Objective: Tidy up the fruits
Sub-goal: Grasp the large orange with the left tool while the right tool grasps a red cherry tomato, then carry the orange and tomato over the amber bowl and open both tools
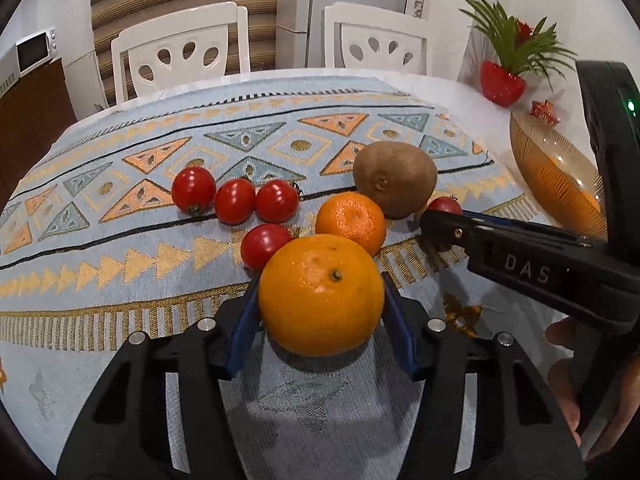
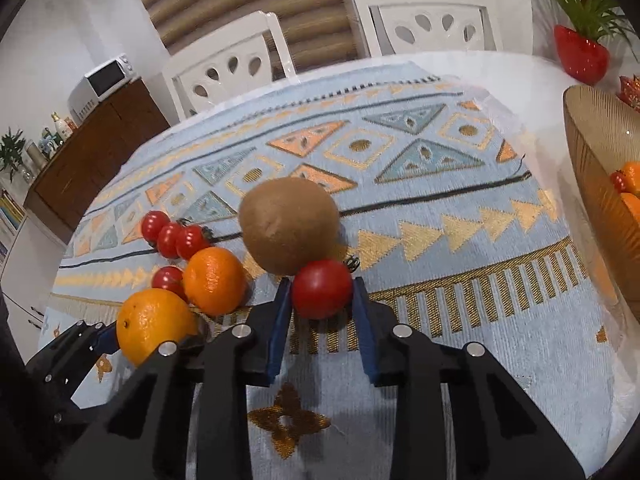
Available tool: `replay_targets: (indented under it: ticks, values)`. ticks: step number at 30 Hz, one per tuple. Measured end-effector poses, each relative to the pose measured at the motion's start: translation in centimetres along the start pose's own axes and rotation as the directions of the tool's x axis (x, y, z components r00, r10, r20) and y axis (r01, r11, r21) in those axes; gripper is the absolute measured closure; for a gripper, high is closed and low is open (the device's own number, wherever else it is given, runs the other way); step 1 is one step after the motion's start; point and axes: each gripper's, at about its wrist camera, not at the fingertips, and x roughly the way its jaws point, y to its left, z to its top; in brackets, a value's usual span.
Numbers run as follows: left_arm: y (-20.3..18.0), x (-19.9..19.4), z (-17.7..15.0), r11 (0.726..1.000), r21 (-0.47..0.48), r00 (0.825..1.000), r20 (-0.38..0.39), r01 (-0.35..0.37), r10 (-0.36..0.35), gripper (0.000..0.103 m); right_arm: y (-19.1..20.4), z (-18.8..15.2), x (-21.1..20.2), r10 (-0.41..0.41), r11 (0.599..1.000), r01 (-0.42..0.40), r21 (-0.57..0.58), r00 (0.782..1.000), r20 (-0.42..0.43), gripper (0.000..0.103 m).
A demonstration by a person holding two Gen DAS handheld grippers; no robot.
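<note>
A large orange (image 1: 320, 292) sits between the blue pads (image 1: 244, 320) of my left gripper (image 1: 320, 280), which is shut on it low over the patterned cloth. In the right wrist view my right gripper (image 2: 321, 282) is shut on a cherry tomato (image 2: 322, 288) that touches a brown kiwi (image 2: 288, 224). A small mandarin (image 1: 350, 222) lies between the orange and the kiwi (image 1: 396, 178). Three cherry tomatoes (image 1: 234, 200) stand in a row to the left, with one more (image 1: 264, 246) beside the orange. The right gripper (image 1: 436, 220) reaches in from the right.
An amber ribbed bowl (image 2: 592, 160) at the right table edge holds oranges and a tomato (image 2: 628, 184). A red vase with a plant (image 1: 502, 84) stands behind it. Two white chairs (image 1: 180, 52) line the far side. A person's hand (image 1: 564, 360) holds the right gripper.
</note>
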Motion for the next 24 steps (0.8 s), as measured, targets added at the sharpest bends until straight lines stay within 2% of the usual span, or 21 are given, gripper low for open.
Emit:
replay_targets:
  ticks: [4, 10, 15, 17, 21, 24]
  values:
    - [-0.7, -0.6, -0.3, 0.999, 0.037, 0.999, 0.036, 0.000, -0.001, 0.047, 0.6, -0.5, -1.6, 0.012, 0.999, -0.010, -0.033, 0.998, 0.066, 0.073]
    - [-1.1, -1.5, -0.4, 0.998, 0.061, 0.996, 0.082, 0.009, -0.014, 0.047, 1.5, -1.5, -3.5, -0.030, 0.997, 0.039, -0.062, 0.991, 0.133, 0.073]
    - [-1.7, -1.9, -0.2, 0.998, 0.052, 0.998, 0.052, 0.029, -0.032, 0.047, 0.6, -3.6, -6.4, -0.064, 0.997, 0.072, -0.036, 0.982, 0.177, 0.073]
    - [-2.9, -2.8, -0.3, 0.995, 0.058, 0.995, 0.048, 0.084, -0.087, 0.047, -0.5, -4.2, -7.8, -0.096, 0.994, 0.103, -0.027, 0.978, 0.187, 0.073]
    - [-7.4, -5.1, 0.2, 0.980, 0.170, 0.990, 0.076, 0.108, -0.123, 0.047, -3.8, -4.4, -11.7, -0.121, 0.993, 0.116, 0.038, 0.964, 0.238, 0.073]
    - [-11.8, -7.1, 1.5, 0.958, 0.253, 0.979, 0.114, 0.135, -0.168, 0.047, -5.8, -4.2, -15.2, -0.165, 0.986, 0.149, 0.075, 0.941, 0.296, 0.073]
